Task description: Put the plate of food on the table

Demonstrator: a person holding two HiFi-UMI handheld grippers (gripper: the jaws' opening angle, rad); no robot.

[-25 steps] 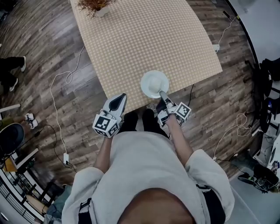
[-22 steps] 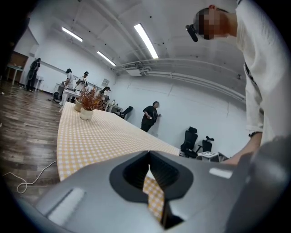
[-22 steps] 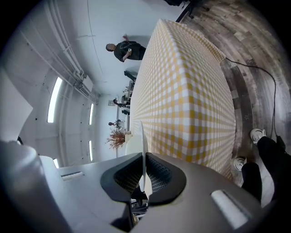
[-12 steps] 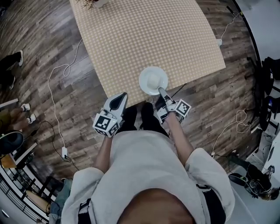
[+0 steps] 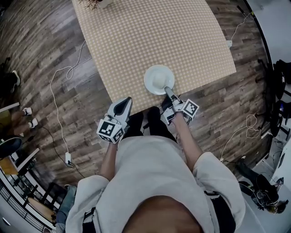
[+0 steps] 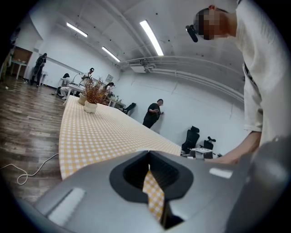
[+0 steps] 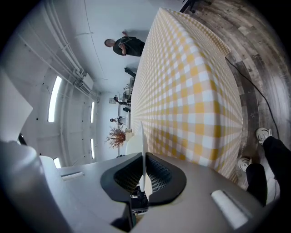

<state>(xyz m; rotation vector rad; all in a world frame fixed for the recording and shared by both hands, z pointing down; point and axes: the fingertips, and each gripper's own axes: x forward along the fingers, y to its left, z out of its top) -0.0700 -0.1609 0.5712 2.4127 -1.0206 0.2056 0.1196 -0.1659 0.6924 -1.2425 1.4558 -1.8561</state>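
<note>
**Right gripper pinches the white plate near the table's edge**

The right gripper is shut tight on the rim of the white plate. In the right gripper view, the two jaws press on the thin white edge from both sides (the plate shows there as a thin line, seen edge-on). In the head view the plate is in the middle of the frame. It is over the checked table, close to the table's near edge. I cannot tell if the plate's bottom touches the cloth. The middle of the plate looks pale, and it is too small to tell what is on it.

The left gripper is at the lower left of the plate, well apart from it and just beside the table's near edge. Its jaws are pressed together and hold nothing. A thin slit between them shows the yellow and white cloth behind.

At the top left of the head view, a small plant pot stands on the table. A white cable lies on the wooden floor at the left. In the left gripper view, a person in dark clothes stands far beyond the table.
</note>
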